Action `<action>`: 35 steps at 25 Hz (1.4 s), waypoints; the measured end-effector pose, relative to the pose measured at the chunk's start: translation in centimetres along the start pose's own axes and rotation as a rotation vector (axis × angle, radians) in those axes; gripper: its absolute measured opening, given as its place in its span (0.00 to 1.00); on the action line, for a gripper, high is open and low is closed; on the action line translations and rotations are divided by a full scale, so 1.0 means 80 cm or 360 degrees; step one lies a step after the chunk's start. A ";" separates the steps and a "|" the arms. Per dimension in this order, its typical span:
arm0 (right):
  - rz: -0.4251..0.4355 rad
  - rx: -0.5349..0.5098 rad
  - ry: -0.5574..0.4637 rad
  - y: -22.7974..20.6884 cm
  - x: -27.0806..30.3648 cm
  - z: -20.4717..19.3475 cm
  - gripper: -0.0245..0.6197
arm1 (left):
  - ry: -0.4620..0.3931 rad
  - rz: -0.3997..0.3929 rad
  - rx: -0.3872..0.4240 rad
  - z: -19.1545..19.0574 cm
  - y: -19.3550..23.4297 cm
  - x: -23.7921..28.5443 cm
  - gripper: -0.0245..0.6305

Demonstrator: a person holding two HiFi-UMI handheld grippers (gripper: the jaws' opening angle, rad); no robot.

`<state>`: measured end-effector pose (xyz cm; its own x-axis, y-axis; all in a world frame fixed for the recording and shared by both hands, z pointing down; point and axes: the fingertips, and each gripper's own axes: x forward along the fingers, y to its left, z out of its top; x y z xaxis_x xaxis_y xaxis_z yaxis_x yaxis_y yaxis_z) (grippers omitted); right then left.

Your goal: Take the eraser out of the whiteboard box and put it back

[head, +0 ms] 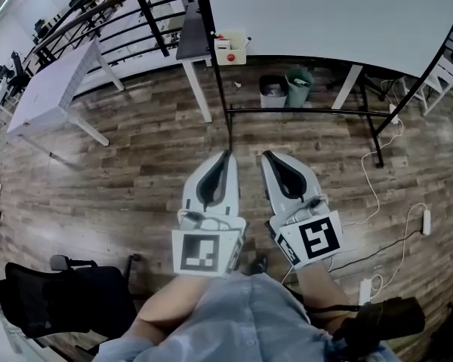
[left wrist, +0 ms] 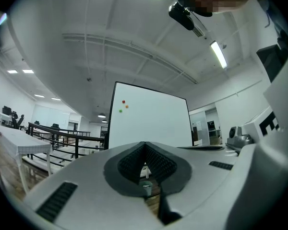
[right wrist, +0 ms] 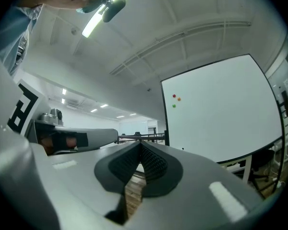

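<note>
eraser (head: 222,44): one small red-and-white block, sat in the one white open-top box (head: 234,53). The box hung against the black frame post of the whiteboard. Eraser was too small to make out further; the box wall hid most of it.

One big white whiteboard (head: 325,13) on a black tube stand. Three round magnets on it: red magnet (left wrist: 123,101), orange magnet (left wrist: 127,106), green magnet (left wrist: 120,111).

Two grippers, side by side, both pointed at the board and well apart from the box.
- left gripper (head: 228,155): dark ribbed fingers (left wrist: 159,163) pressed together, nothing between them.
- right gripper (head: 265,155): same, fingers pressed together, empty.

One marker cube on each.

Under the board were two bins just beside each other: grey bin (head: 272,90) and green bin (head: 299,87). Two tables stood left of the board: white table (head: 49,89) and dark-topped table (head: 190,32) on white legs. Black railing (head: 113,6) ran behind them. One black office chair (head: 60,292) lower left.

Floor (head: 121,172) was wood-look planks. White cables and two white power strips lay at right. Gripper views showed a white ceiling with strip lights.

Board top was cut off in the head view.
</note>
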<state>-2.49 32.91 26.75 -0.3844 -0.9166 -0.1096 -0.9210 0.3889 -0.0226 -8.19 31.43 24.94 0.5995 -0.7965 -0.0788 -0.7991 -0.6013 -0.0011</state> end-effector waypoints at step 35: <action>0.0031 -0.0117 0.0079 -0.166 0.329 -0.045 0.03 | -0.0003 -0.0003 -0.0083 -0.050 0.221 0.315 0.04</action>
<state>-0.63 3.29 27.70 -0.4034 -0.9130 -0.0601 -0.9147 0.4007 0.0524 -7.00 0.47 26.93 0.6009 -0.7952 -0.0810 -0.7943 -0.6054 0.0509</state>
